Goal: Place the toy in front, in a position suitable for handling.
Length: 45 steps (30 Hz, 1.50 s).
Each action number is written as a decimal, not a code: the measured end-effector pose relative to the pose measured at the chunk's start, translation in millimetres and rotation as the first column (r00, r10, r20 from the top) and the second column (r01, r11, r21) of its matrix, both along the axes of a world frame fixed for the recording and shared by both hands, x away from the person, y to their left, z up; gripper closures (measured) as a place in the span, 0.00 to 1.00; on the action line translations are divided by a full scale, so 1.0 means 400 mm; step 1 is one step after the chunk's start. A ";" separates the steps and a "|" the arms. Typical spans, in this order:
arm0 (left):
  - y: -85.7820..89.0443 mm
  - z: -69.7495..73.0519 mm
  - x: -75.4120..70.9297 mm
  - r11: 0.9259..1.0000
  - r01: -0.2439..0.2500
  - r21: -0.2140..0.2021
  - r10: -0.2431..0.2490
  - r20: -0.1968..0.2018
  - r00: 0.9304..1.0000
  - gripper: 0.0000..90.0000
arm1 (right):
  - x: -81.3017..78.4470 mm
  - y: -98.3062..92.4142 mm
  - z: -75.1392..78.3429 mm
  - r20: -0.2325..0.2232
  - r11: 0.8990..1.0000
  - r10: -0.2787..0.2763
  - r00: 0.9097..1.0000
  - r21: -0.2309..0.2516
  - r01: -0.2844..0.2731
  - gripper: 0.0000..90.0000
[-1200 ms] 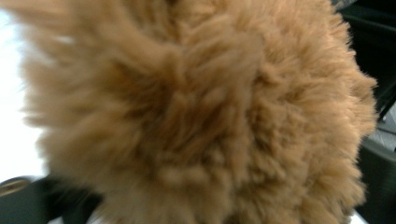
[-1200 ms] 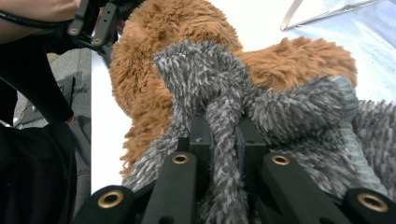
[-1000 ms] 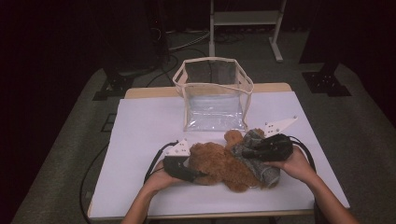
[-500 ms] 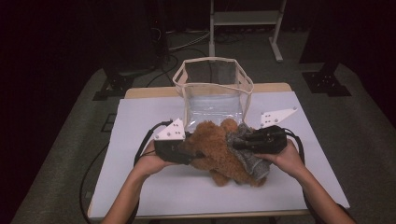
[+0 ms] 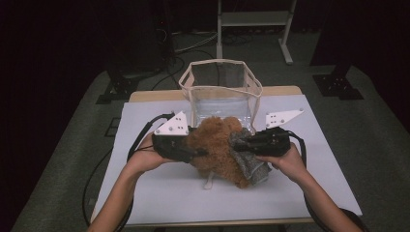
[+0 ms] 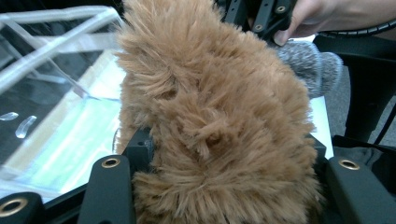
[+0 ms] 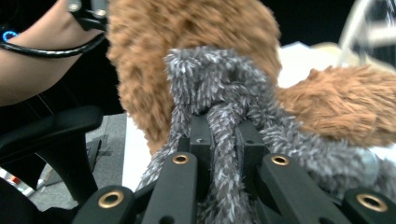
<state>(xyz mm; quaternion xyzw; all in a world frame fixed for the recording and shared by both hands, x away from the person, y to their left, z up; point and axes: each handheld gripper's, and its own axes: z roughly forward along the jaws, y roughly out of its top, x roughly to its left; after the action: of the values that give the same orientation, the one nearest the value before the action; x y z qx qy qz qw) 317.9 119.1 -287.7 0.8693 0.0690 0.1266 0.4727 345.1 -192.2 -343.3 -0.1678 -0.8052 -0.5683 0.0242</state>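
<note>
Holding a brown plush toy point(image 5: 217, 145) between them at the centre of the high view, two hand-held grippers meet above the white counter point(image 5: 159, 193). The left hand-held gripper point(image 5: 193, 153), at centre left, has its jaws spread wide around the brown fur; in the left gripper view the plush toy point(image 6: 215, 126) fills the gap between the two black jaws, which press into its sides. The right hand-held gripper point(image 5: 244, 142), at centre right, is clenched on the toy's grey fuzzy scarf point(image 5: 249, 162); in the right gripper view a strand of the scarf point(image 7: 224, 140) runs between the nearly closed jaws. The toy sits raised, its lower end just over the counter, directly in front of a clear plastic bag point(image 5: 220, 94) with cream trim that stands open in the upper centre. A white triangular plate tops each gripper, and black cables trail from both toward the lower edge of the frame.
</note>
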 end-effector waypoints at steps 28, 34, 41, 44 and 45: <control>-0.332 0.070 0.070 0.982 0.191 -0.008 -0.190 0.068 0.980 0.37 | 0.010 -0.105 0.325 0.135 0.985 0.020 0.991 -0.170 0.004 0.89; -0.350 0.058 0.083 0.982 0.189 -0.019 -0.188 0.051 0.981 0.24 | 0.031 -0.156 0.261 0.087 0.986 -0.025 0.996 -0.164 0.039 0.90; -0.314 0.081 0.072 0.986 0.164 -0.020 -0.161 0.084 0.983 0.18 | 0.034 -0.167 0.254 0.083 0.983 -0.040 0.996 -0.174 0.054 0.90; -0.281 0.082 0.075 0.989 0.141 -0.034 -0.138 0.073 0.988 0.17 | 0.034 -0.176 0.250 0.080 0.986 -0.041 0.996 -0.160 0.053 0.90; -0.273 0.077 0.079 0.991 0.131 -0.032 -0.129 0.058 0.990 0.15 | 0.033 -0.178 0.248 0.078 0.986 -0.042 0.996 -0.156 0.053 0.90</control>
<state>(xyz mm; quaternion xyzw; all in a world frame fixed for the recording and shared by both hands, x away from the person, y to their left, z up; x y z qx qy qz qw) 349.3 9.8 -256.8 0.8595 0.0011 0.1186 0.4972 358.3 -263.4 -243.9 -0.1671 -0.8439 -0.5088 -0.0328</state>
